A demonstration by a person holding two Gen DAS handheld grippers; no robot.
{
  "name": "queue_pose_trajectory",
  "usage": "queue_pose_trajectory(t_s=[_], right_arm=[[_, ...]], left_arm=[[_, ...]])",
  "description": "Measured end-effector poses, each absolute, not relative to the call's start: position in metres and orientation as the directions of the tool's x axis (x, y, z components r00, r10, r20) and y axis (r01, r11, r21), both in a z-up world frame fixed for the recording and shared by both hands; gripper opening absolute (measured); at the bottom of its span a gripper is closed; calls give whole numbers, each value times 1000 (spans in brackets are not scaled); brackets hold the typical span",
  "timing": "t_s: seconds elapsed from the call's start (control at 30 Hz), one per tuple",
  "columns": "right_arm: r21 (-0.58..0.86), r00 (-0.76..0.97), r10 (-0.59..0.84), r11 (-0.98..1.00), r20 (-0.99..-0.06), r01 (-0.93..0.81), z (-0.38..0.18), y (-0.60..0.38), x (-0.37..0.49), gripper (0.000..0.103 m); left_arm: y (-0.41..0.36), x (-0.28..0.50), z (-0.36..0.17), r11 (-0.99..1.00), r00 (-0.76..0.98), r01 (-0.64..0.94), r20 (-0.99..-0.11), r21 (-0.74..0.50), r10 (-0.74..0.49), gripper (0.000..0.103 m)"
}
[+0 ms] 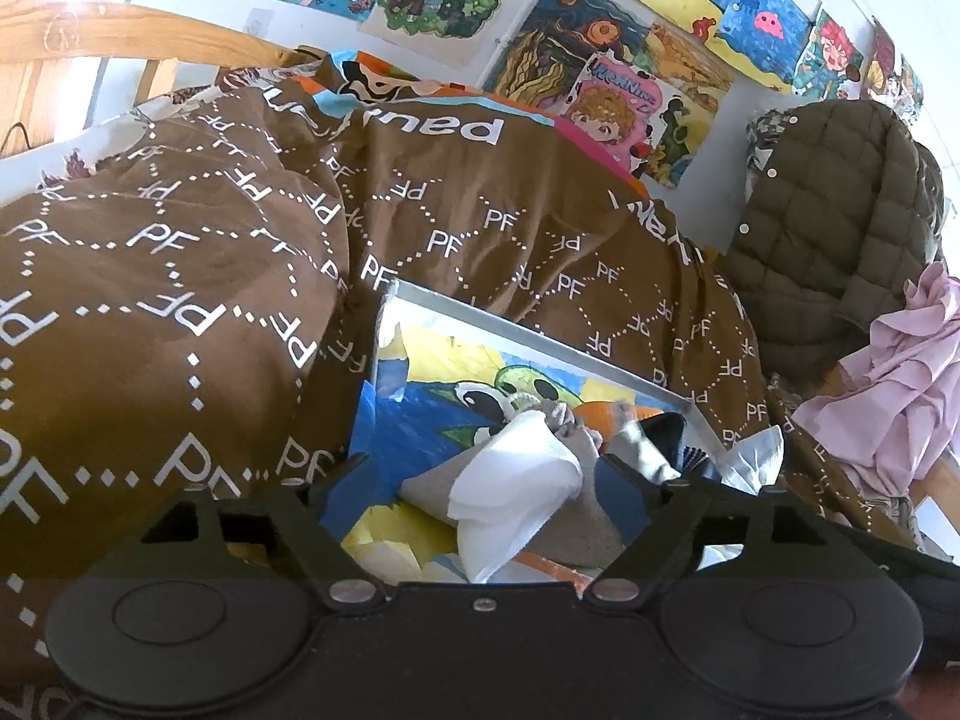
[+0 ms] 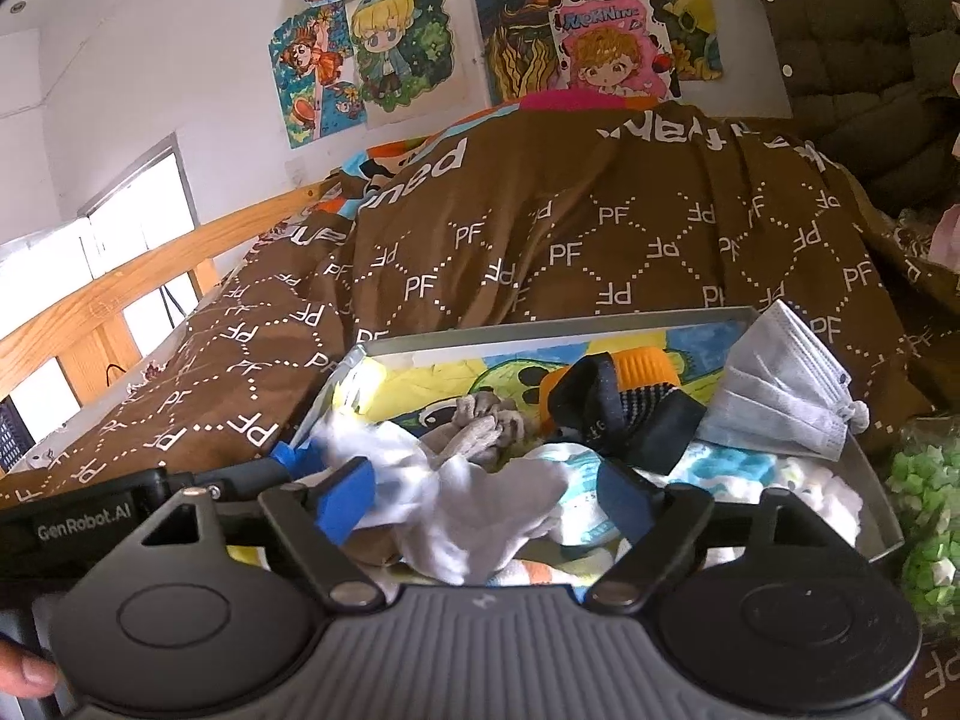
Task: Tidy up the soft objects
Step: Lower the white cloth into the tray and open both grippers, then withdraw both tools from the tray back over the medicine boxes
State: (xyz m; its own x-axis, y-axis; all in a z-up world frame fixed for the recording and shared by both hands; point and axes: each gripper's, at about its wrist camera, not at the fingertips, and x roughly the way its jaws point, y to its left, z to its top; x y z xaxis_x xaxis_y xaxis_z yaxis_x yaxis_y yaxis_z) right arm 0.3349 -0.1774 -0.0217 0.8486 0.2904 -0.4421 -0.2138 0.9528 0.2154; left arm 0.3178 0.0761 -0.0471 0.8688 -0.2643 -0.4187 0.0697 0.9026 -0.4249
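Both hand-held grippers stand over a shallow metal tray [image 2: 873, 468] that rests on a brown quilt [image 2: 600, 240] printed with white "PF" lettering. The tray floor carries a bright cartoon drawing [image 1: 432, 396].

Left gripper [image 1: 480, 474]: jaws spread wide. A white cloth [image 1: 516, 480] and the grey fabric under it lie between the blue-tipped fingers [image 1: 339, 492]; neither pad presses on them.

Right gripper [image 2: 489, 501]: jaws likewise spread. A white and grey sock [image 2: 480, 516] lies loose in the gap, with no pad closed on it. The left gripper's blue fingertip shows just beside the right gripper's left finger [image 2: 345, 498].

Soft items are all inside the tray: a knotted grey sock [image 2: 480, 426] near the middle, a black and orange sock [image 2: 624, 396] behind it, a pale blue face mask [image 2: 786, 402] draped over the tray's right rim, and a white and blue patterned cloth [image 2: 738, 474] at the right.

Surroundings: a wooden bed rail [image 2: 120, 294], children's drawings [image 2: 390, 42] taped to the white wall, an olive quilted jacket [image 1: 828, 228], a pink garment [image 1: 900, 384], and a bag of green pieces [image 2: 927, 516] just right of the tray. A thumb [image 2: 24, 675] shows at the lower left edge of the right wrist view
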Motion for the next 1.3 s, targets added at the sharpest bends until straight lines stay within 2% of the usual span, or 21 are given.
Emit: queue_pose_trajectory(t_s=[0.23, 0.5, 0.77, 1.0, 1.3], right_arm=[[207, 856, 284, 955, -431, -212, -17, -183, 326, 93], [202, 892, 259, 960, -369, -195, -5, -198, 307, 102], [185, 914, 229, 967, -335, -174, 6, -214, 289, 103], [154, 937, 188, 977, -295, -148, 12, -224, 265, 103], [130, 958, 156, 983, -243, -127, 19, -234, 227, 103]], left_arm=[[76, 310, -40, 912, 881, 53, -412, -407, -235, 91], [71, 292, -26, 929, 907, 50, -372, -366, -195, 98], [60, 270, -13, 954, 933, 57, -325, -294, -156, 102], [48, 241, -3, 972, 966, 9, -248, -234, -68, 102], [32, 204, 9, 985, 981, -3, -192, -173, -31, 102]])
